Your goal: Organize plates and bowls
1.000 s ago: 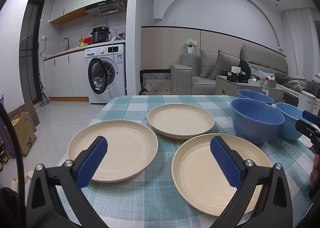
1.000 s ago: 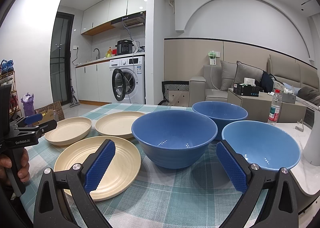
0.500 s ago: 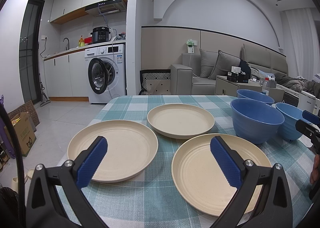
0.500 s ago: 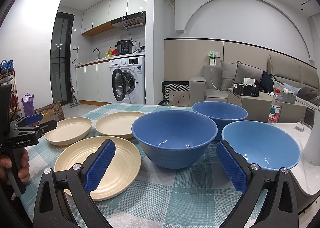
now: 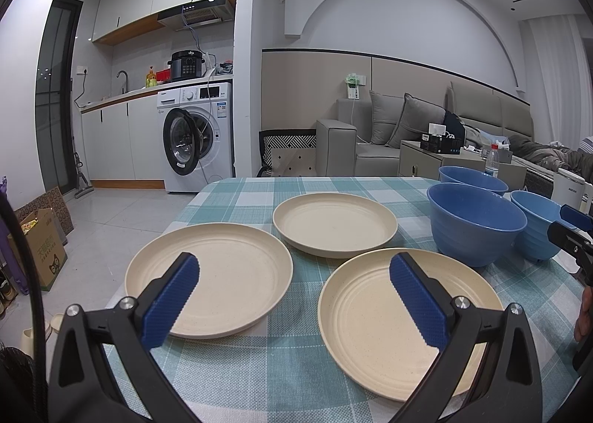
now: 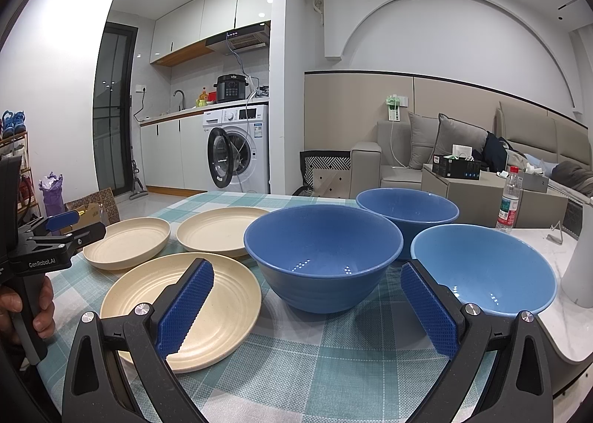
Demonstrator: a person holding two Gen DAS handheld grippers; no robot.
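Left gripper (image 5: 294, 298): I read its fingers (image 5: 170, 298) as spread wide, nothing between them, hovering over the near edge of the bench (image 5: 296, 378). Right gripper (image 6: 307, 306): fingers (image 6: 185, 306) likewise wide apart and empty, also above the near edge.

Bench carries a teal check cloth. Nearest on the left side: two cream plates side by side, not touching, left plate (image 5: 209, 276) and right plate (image 5: 400, 323). In the left view each blue finger pad overlaps one plate, but contact cannot be judged. Third plate (image 5: 335, 224) lies farther, between and behind the first two, apart from both.

Right side: three blue bowls, all upright. Big bowl (image 6: 322, 256) stands just right of the right plate. Light bowl (image 6: 485, 269) sits to its right, near the bench's right edge; in the right view their rims look close, touching or not I cannot tell. Far bowl (image 6: 407, 206) stands behind those two.

A hand (image 6: 22, 306) grips the left gripper's handle at the left edge of the right view.

Far off: washer (image 5: 196, 137), sofa (image 5: 389, 134).
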